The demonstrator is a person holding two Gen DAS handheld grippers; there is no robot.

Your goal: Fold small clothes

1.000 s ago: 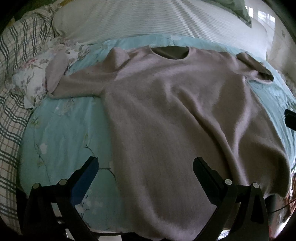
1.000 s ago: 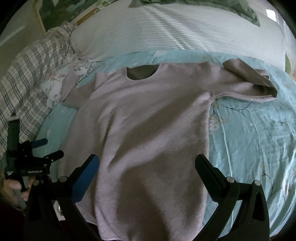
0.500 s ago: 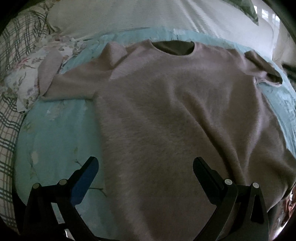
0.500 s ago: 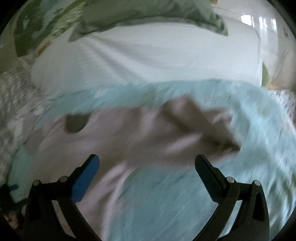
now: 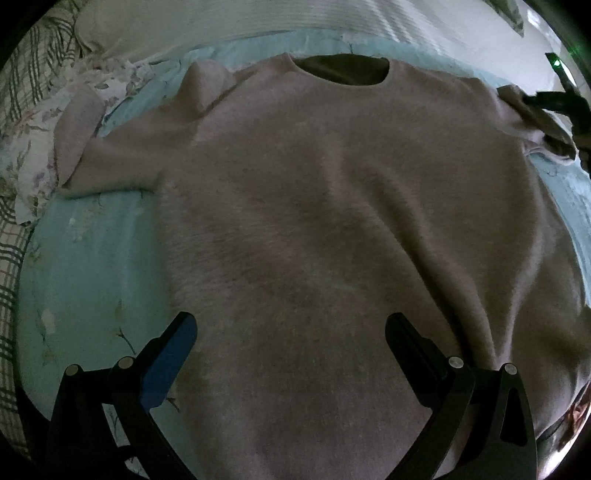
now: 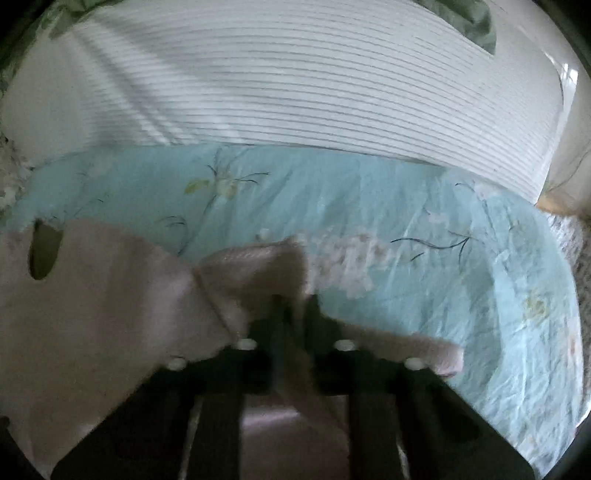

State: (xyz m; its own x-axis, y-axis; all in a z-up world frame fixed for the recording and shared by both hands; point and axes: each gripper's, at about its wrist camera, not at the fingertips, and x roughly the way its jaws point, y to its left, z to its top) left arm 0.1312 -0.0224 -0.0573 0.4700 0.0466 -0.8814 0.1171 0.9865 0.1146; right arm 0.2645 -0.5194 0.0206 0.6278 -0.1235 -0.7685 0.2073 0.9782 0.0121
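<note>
A mauve knit sweater [image 5: 332, 229] lies flat, neck away from me, on a light blue floral sheet [image 5: 92, 258]. My left gripper [image 5: 291, 354] is open and empty, low over the sweater's lower body. My right gripper [image 6: 295, 306] is shut on the sweater's right sleeve [image 6: 255, 273], which bunches around its closed fingers. In the left wrist view the right gripper [image 5: 554, 107] shows as a dark shape at that sleeve, far right. The left sleeve [image 5: 110, 162] lies out to the left, its cuff on floral fabric.
A white striped pillow [image 6: 295, 85] lies beyond the sweater's neck. A green cushion [image 6: 461, 18] sits behind it. Plaid bedding [image 5: 14, 110] and a floral cloth [image 5: 26, 147] lie at the left edge. The blue sheet [image 6: 461, 258] spreads to the right.
My right gripper swung right and forward to the right sleeve and shut on it. My left gripper moved forward over the sweater's body and stayed open.
</note>
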